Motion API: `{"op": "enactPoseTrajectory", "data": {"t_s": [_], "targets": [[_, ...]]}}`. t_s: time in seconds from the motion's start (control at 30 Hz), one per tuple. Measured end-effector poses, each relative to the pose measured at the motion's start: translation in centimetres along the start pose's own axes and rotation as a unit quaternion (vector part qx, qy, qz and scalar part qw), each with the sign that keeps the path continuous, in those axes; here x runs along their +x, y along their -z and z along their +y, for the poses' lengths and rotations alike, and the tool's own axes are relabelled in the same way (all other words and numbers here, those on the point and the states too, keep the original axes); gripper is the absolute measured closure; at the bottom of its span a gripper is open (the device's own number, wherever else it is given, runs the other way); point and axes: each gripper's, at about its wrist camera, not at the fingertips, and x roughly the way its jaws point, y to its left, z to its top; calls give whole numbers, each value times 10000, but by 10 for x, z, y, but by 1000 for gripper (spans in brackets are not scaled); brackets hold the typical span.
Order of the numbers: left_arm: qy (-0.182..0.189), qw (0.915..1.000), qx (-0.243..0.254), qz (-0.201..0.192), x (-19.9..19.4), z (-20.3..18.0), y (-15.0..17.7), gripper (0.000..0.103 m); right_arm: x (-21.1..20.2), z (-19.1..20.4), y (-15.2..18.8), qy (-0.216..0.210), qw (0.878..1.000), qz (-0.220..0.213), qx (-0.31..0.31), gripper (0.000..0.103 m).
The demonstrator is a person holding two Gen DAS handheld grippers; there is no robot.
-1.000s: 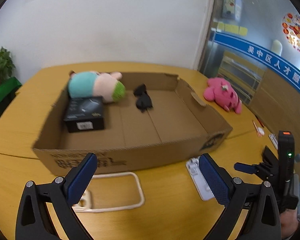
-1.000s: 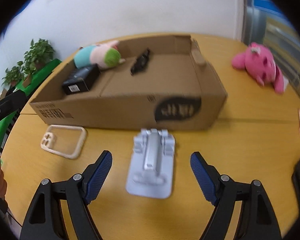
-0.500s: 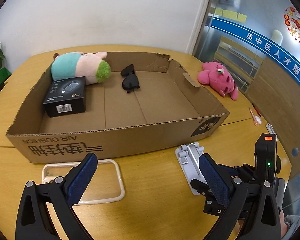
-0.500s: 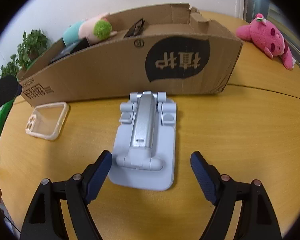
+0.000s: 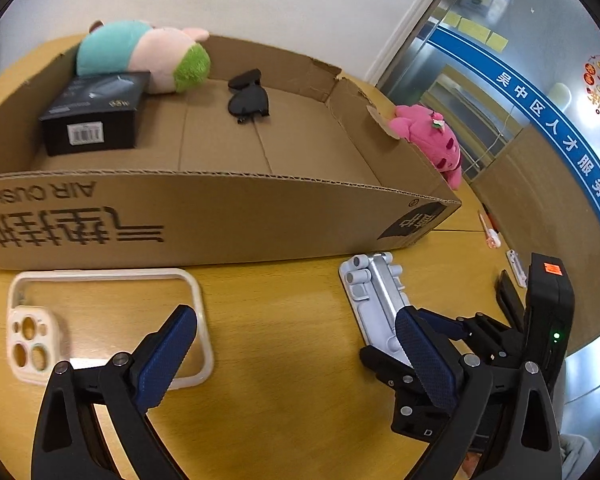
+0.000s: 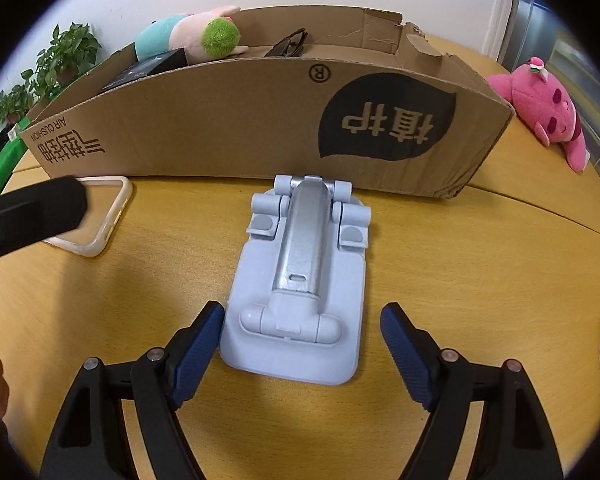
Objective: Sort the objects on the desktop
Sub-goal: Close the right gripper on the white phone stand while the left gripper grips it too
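Yellow wooden table [image 6: 460,264] by white wall [image 5: 300,0], perhaps glass beyond; both claws released.

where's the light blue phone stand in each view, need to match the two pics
Left wrist view: the phone stand lies flat at lower right, in front of the box's right corner, its near end hidden behind the right gripper.
Right wrist view: it sits at centre, its near end between the open blue pads.
Shared landmark: the cardboard box just behind it.
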Motion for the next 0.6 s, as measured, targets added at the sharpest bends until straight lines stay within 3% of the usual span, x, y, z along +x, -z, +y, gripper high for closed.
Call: {"op": "enactPoseTrajectory", "data": {"t_s": [0.07, 0.4, 0.5, 0.6], "targets": [[128, 9999, -63, 90, 8, 0, -1, 2, 0, 1, -3, -7, 10000, -8, -47, 34], [414, 9973, 76, 603, 52, -22, -6, 4, -9, -6, 4, -343, 9993, -64, 109, 36], [246, 9963, 359, 735, 62, -42, -7, 6, -15, -5, 11, -510, 9984, -72, 231, 36], [-217, 9924, 750, 952, 70, -62, -4, 6, -18, -3, 15, -649, 9974, -126, 282, 36]]}}
